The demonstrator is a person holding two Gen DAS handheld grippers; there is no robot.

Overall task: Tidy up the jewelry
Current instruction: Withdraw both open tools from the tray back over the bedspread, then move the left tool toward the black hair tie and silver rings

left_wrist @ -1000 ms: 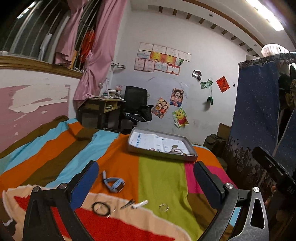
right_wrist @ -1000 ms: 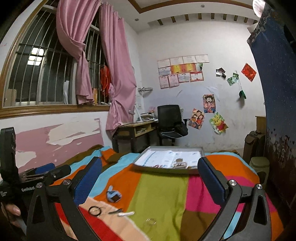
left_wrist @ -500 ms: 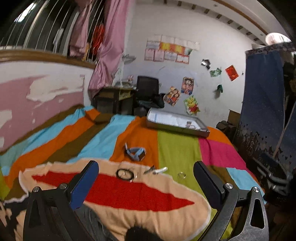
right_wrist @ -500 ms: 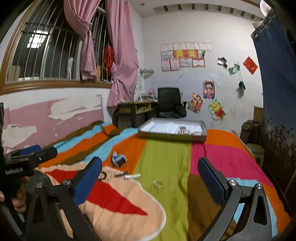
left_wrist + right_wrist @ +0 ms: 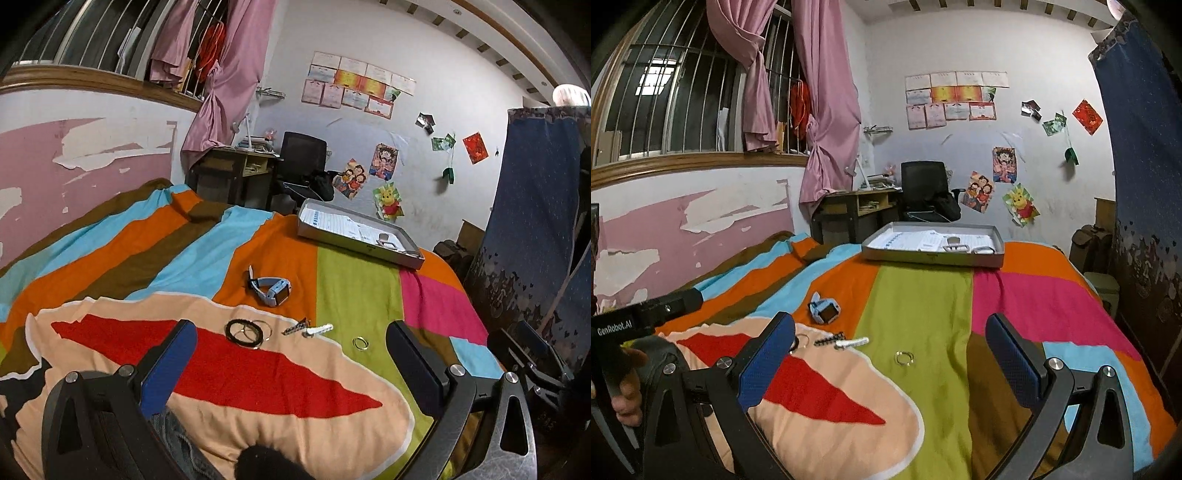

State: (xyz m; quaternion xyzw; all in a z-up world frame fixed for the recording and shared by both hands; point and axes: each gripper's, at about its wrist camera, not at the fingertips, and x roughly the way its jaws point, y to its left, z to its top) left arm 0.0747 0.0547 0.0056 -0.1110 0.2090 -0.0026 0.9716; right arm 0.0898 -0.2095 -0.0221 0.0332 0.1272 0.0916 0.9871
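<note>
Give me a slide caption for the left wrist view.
Open left gripper above watch, rings and clips on striped bedspread.

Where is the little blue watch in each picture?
Left wrist view: the blue watch lies on the orange stripe, middle of the picture, beyond the black ring.
Right wrist view: the watch lies left of middle, above the left tong.
Shared landmark: the grey tray behind it.
</note>
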